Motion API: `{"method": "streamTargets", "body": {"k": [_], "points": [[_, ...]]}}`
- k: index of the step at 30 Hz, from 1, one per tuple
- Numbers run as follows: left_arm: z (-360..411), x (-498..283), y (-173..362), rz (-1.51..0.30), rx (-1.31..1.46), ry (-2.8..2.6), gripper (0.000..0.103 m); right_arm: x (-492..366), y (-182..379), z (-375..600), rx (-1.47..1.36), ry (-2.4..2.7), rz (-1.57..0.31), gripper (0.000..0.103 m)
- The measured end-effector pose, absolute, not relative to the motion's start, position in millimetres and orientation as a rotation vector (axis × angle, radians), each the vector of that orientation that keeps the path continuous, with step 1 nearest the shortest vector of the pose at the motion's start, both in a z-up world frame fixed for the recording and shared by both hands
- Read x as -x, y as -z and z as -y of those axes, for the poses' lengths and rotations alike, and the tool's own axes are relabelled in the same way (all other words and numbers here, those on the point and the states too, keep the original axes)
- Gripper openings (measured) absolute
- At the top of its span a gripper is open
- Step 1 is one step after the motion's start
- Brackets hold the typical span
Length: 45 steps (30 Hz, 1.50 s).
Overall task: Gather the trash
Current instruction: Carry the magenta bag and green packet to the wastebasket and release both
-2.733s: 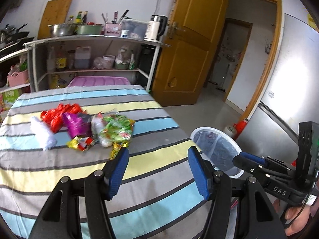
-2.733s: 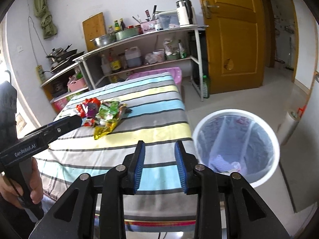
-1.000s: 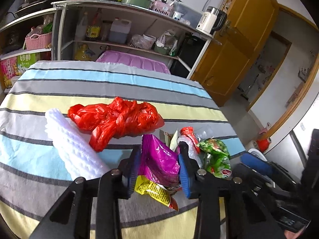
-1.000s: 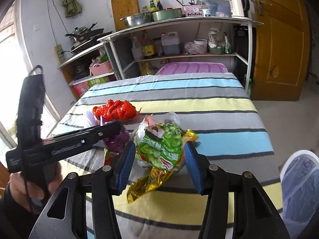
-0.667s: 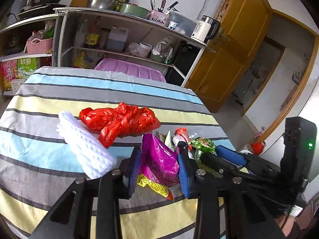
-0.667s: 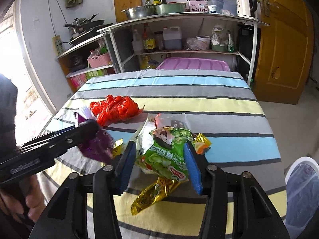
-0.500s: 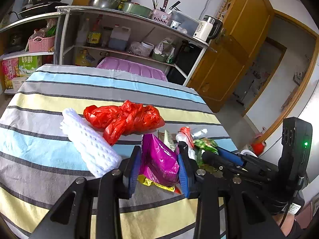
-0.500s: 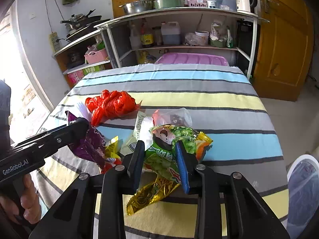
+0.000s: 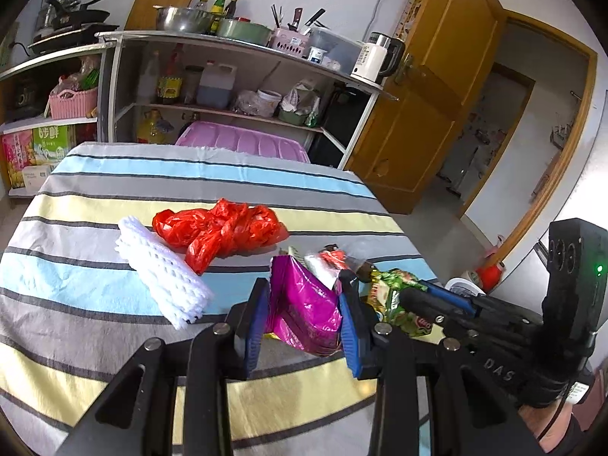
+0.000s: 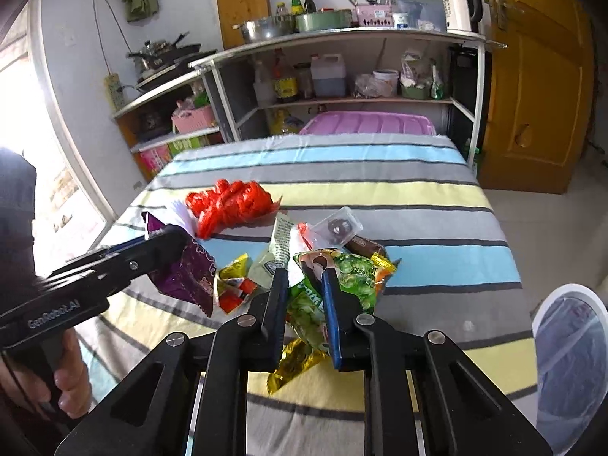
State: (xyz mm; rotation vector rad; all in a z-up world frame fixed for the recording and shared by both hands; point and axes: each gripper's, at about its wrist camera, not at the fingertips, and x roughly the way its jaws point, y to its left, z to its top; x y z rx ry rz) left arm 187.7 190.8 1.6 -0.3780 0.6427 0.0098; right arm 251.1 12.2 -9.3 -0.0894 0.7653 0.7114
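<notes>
My left gripper (image 9: pixel 302 294) is shut on a purple snack wrapper (image 9: pixel 304 311) and holds it above the striped table (image 9: pixel 114 197); the wrapper also shows in the right wrist view (image 10: pixel 186 273). My right gripper (image 10: pixel 304 277) is shut on a green snack bag (image 10: pixel 349 277), also seen in the left wrist view (image 9: pixel 399 296). A red plastic bag (image 9: pixel 220 231), a white foam net (image 9: pixel 159 266), a yellow-red wrapper (image 10: pixel 235 285), a clear plastic wrapper (image 10: pixel 338 228) and a gold wrapper (image 10: pixel 296 361) lie on the table.
A white trash bin (image 10: pixel 570 357) with a clear liner stands on the floor right of the table. A metal shelf (image 9: pixel 235 76) with bottles and pots stands behind the table, with a pink lid (image 9: pixel 243 140) at its foot. A wooden door (image 9: pixel 429 106) is at the right.
Both grippers came in from the table's near edge to the trash pile. The left closed on the purple wrapper, the right closed on the green bag, and both items are lifted slightly.
</notes>
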Motion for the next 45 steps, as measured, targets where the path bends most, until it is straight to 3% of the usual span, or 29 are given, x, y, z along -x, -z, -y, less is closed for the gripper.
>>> {"method": "streamTargets", "body": {"k": [24,45], "points": [[-80,-166,-42,-0.623,0.281,0.154,0.037,-188,-38,118,0.001,-0.556,-0.661,0.019],[46,-238,-35,-0.683,0.185,0.373,0.037,-215,-13,243,-0.124,-0.343,-0.692,0.019]]}}
